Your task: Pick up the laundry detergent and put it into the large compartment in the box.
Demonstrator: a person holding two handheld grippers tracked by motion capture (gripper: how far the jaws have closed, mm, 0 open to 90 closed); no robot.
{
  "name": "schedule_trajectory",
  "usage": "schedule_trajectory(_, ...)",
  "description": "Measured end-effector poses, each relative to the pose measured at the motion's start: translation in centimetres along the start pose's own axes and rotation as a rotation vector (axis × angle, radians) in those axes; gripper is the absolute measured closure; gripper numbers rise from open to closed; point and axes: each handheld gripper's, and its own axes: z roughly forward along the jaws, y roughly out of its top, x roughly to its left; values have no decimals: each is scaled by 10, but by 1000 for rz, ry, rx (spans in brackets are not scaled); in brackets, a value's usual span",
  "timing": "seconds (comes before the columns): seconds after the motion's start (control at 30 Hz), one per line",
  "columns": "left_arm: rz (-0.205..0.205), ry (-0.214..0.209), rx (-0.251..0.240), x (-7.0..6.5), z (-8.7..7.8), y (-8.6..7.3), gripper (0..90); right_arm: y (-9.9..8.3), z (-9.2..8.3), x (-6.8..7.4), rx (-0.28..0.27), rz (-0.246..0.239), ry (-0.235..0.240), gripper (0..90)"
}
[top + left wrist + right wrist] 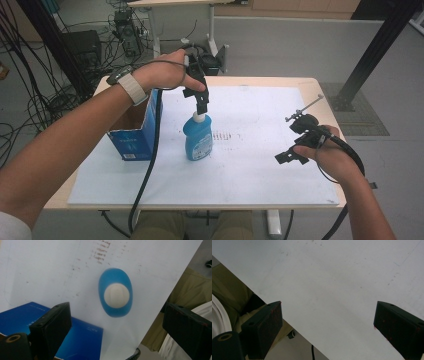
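Note:
A blue bottle (198, 141) with a white cap (198, 118) stands upright on the white sheet (250, 165), left of centre. My left gripper (201, 104) hangs straight above the cap and points down at it. In the left gripper view the cap (116, 295) and the bottle's blue shoulders (102, 285) lie beyond the jaws; the left gripper (116, 315) is open with nothing between its fingers. My right gripper (289, 157) hovers low over the sheet's right front part. It too is open (327, 312) and holds nothing.
An open blue cardboard box (134, 135) stands at the sheet's left edge, close beside the bottle; its blue side (82, 337) shows under the left jaw. Faint printed marks (225, 136) lie mid-sheet. The sheet's front edge (294, 322) runs near the right gripper. Cables and table legs stand behind.

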Motion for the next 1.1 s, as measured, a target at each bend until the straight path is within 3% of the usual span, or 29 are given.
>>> schedule_trajectory(0.77, -69, -5, -3, -1, 17, -3, 95, -1, 3, 4, -9, -10, 5, 84)
schedule_trajectory(0.8, -72, -5, -3, 0, 18, -3, 95, -1, 3, 6, -3, 12, 5, 84)
schedule_trajectory(0.83, -74, -6, -5, 0, 18, -4, 95, -1, 3, 4, -9, -10, 7, 84)
schedule_trajectory(1.1, -83, -7, -7, 0, 21, -4, 95, -1, 5, 5, -8, -12, 8, 83)
